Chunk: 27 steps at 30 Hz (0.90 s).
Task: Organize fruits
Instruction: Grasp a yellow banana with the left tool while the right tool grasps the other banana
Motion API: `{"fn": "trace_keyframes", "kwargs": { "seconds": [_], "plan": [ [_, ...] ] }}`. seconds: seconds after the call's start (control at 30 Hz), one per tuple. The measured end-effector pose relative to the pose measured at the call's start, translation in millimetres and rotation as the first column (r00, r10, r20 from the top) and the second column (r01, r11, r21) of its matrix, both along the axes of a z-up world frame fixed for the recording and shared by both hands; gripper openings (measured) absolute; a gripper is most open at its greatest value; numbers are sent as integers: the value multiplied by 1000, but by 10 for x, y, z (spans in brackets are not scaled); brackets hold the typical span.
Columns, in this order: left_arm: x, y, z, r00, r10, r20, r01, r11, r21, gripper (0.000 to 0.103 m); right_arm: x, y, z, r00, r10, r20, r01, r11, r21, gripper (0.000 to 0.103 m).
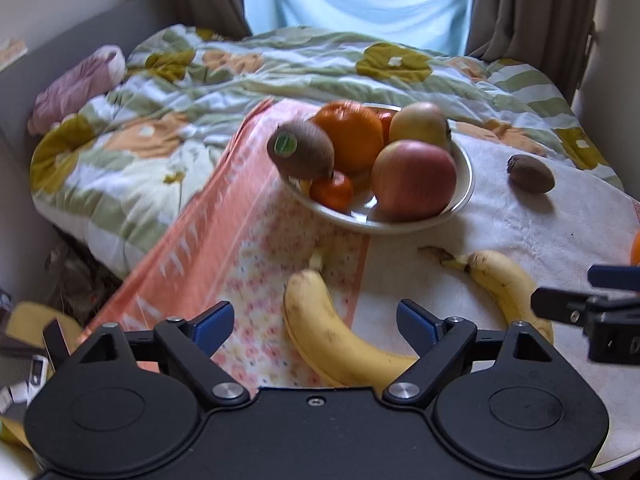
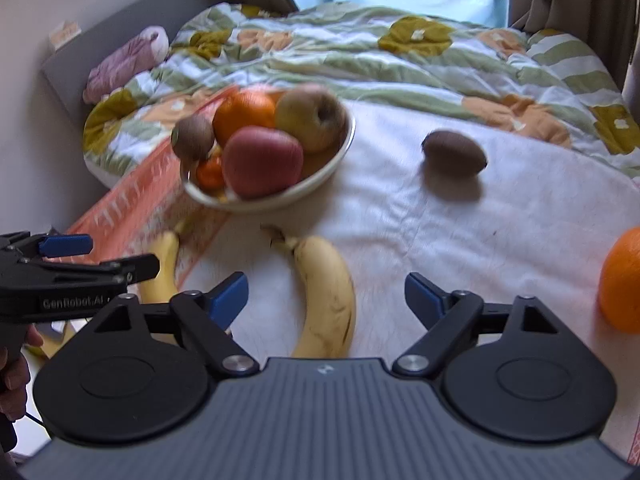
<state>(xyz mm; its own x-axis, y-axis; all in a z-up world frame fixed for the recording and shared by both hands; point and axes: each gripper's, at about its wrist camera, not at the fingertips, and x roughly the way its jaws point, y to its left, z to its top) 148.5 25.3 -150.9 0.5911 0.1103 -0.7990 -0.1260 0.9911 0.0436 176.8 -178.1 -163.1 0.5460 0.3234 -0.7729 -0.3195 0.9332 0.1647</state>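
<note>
You are in the reaching step: both tools are over the bananas and neither has anything in its grip. Your left gripper stands spread with the left banana lying between its blue fingers, the pads clear of the peel; your right gripper is likewise spread, with the right banana between its fingers and untouched. Next, I judge, you need to come down until the pads flank the thick middle of each banana, squeeze gently so the soft peel is not bruised, then lift and carry them toward the bowl, which sits just beyond them, partly on the orange patterned cloth. The bowl is already heaped, and a kiwi perches at its rim, so a nudge could tip it out; the bananas may sit better laid beside the bowl. Counted: two bananas on the white cover; two kiwis, one in the bowl and one loose kiwi off to the right; two large oranges, one in the bowl and one loose orange at the right edge; two apples in the bowl; and at least one small tangerine low in the bowl, though more may be hidden.
</note>
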Motion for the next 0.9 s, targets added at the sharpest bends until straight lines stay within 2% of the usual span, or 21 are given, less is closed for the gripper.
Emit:
{"fn": "trace_keyframes", "kwargs": {
  "seconds": [0.13,0.2,0.43,0.63,0.77,0.9],
  "plan": [
    [36,-43,-167,998,49,-32,-50,999,-17,85,-3,69,-186,999,25,-37,-25,1000,-17,83],
    [70,-45,-235,997,66,-44,-67,997,-21,77,-3,98,-238,999,34,-35,-35,999,-26,81],
    [141,-42,-383,992,108,-68,-112,993,-47,62,37,202,-349,998,55,-17,-56,996,-63,76],
    [137,-58,-385,991,117,-66,-120,992,-44,59,64,242,-424,999,35,-23,-36,996,-81,73],
    [141,-11,-372,991,117,-67,-121,991,-58,50,61,257,-462,999,19,-32,-21,996,-90,73],
    [146,8,-357,992,108,-72,-113,992,-59,47,54,291,-472,1000,13,-28,-16,995,-103,71]
  ]
}}
